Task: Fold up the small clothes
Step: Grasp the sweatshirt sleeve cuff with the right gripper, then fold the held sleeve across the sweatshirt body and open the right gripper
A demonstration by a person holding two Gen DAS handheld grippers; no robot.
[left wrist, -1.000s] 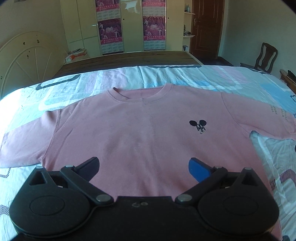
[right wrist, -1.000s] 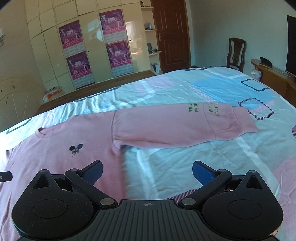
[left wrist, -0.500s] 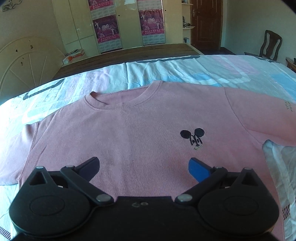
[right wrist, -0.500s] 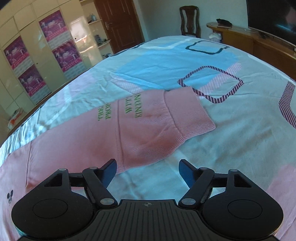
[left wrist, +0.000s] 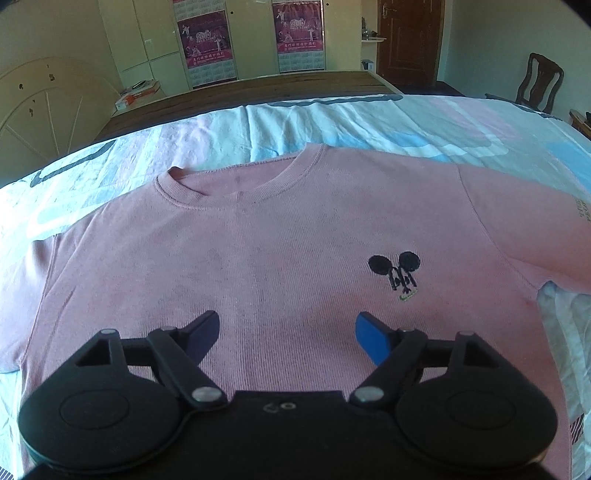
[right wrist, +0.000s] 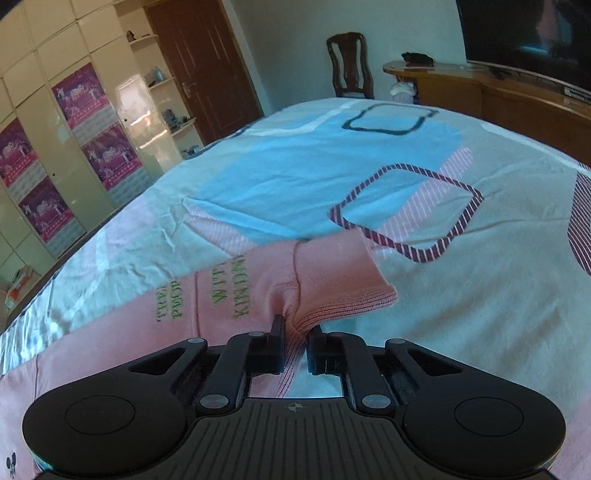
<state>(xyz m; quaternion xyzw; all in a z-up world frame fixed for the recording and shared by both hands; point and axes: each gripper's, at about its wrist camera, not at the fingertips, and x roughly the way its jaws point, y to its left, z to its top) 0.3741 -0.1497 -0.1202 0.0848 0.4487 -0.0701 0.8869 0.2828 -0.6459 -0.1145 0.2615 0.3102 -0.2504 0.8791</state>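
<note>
A pink long-sleeved sweatshirt [left wrist: 258, 236] with a small black mouse emblem [left wrist: 395, 269] lies flat, front up, on the bed. My left gripper [left wrist: 286, 332] is open and empty, hovering over the lower chest. In the right wrist view the sweatshirt's sleeve [right wrist: 229, 291], with green lettering, stretches across the bed. My right gripper [right wrist: 295, 328] is shut on the near edge of the sleeve by the ribbed cuff [right wrist: 340, 273], and the fabric bunches up between the jaws.
The bedsheet [right wrist: 461, 288] has blue, pink and striped shapes. A wardrobe with posters [left wrist: 207, 33] and a door [left wrist: 406, 37] stand beyond the bed. A chair [right wrist: 351, 66] and a wooden TV cabinet [right wrist: 498, 92] are at the right.
My right gripper moved along the sleeve to the cuff and closed on it. My left gripper moved closer over the chest and stayed open.
</note>
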